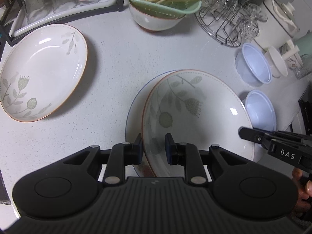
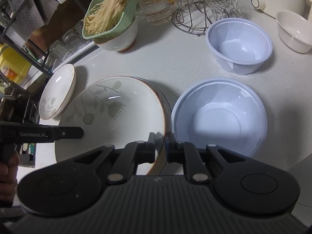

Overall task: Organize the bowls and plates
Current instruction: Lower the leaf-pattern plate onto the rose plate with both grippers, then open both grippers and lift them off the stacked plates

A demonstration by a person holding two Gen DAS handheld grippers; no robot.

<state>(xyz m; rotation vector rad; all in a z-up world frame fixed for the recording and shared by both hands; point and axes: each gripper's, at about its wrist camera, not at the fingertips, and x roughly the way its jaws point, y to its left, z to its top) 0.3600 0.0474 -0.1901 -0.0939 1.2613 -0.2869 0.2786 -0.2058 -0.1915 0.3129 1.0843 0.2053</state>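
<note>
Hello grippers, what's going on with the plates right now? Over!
Left gripper and right gripper both clamped on the leafy plate, opposite rims. Plate sits on a blue-rimmed plate. Second leafy plate waits alone. Nothing blocking.

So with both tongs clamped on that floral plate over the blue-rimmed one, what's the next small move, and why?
Probably lower the floral plate level onto the blue-rimmed plate, then release. The left tongs and right tongs pinch its near rim on opposite sides, and it sits tilted, offset from the plate below. A matching floral plate still lies apart.
</note>
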